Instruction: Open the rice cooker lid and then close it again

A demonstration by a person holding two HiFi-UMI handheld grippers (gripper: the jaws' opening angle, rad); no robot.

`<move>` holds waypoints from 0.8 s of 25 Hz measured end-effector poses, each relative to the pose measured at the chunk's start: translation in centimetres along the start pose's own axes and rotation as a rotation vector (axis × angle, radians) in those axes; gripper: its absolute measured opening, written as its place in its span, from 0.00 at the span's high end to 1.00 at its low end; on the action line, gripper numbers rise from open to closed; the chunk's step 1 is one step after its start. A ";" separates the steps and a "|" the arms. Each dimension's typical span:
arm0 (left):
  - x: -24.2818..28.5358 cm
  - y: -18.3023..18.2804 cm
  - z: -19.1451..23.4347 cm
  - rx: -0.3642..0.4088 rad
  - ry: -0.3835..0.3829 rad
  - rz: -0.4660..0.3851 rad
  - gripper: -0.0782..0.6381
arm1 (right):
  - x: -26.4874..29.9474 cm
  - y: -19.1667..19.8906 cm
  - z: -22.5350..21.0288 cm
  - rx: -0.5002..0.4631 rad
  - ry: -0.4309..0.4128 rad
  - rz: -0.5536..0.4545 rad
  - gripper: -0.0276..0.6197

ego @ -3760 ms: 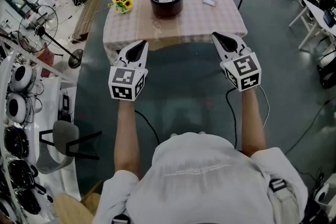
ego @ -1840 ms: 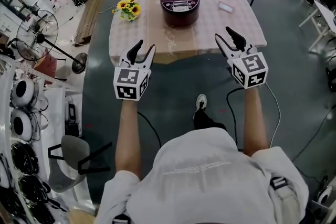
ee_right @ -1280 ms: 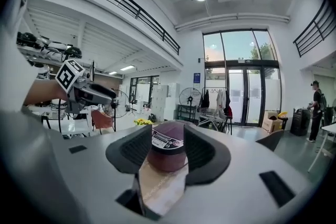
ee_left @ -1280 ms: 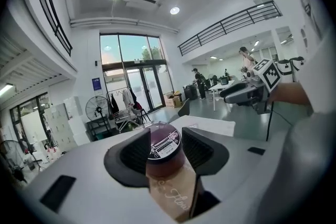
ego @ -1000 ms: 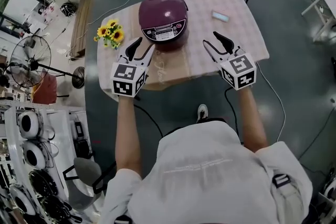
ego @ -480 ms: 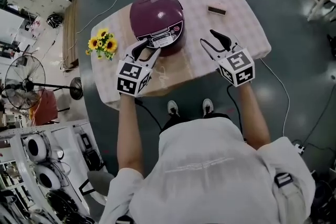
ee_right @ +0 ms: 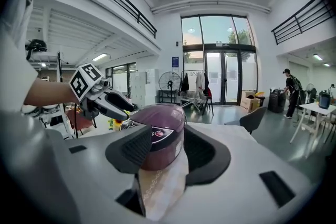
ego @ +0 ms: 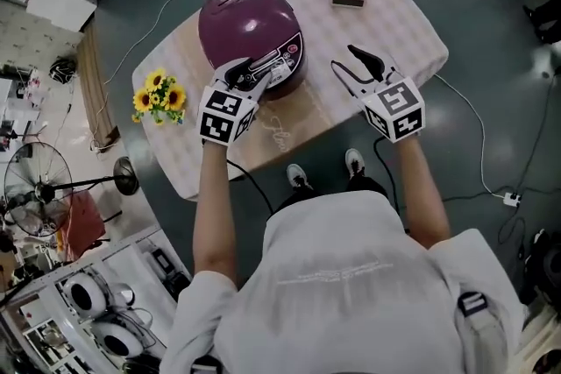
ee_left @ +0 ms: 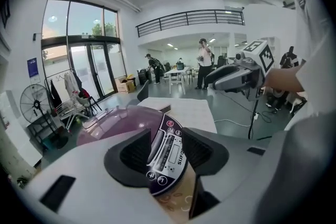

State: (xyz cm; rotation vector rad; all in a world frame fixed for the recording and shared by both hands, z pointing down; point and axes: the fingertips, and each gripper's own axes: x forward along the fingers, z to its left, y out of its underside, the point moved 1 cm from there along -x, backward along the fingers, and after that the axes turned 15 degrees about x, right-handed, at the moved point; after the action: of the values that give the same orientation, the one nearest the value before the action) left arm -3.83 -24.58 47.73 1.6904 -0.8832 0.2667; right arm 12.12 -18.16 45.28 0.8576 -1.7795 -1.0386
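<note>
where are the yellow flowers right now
In the head view the yellow flowers sit near the left edge of the table, left of the purple rice cooker and of the left gripper.

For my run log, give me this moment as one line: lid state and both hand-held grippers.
rice cooker lid: shut | left hand-held gripper: open, at control panel | right hand-held gripper: open, empty, over table

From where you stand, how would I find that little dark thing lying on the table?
Find the table with the pale checked cloth. Beyond the purple rice cooker, to its right in the head view, lies a small dark bar on its own. It is flat and rectangular, unlike the domed cooker and the yellow flowers.
</note>
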 end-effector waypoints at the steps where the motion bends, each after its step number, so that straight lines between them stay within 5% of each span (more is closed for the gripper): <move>1: 0.5 0.2 0.1 0.008 0.018 0.004 0.61 | 0.1 0.1 0.0 0.007 0.012 0.002 0.64; 12: 5.2 1.2 -0.9 0.069 0.141 0.047 0.61 | -1.4 1.7 0.2 0.057 0.085 0.021 0.65; 20: 6.0 1.5 -0.8 0.110 0.098 0.043 0.65 | -2.4 3.4 -0.4 0.078 0.098 0.055 0.65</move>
State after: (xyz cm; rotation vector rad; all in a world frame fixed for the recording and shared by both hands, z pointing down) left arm -0.48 -26.44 52.68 1.7454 -0.8456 0.4297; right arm 12.98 -14.78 47.60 0.8871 -1.7605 -0.8819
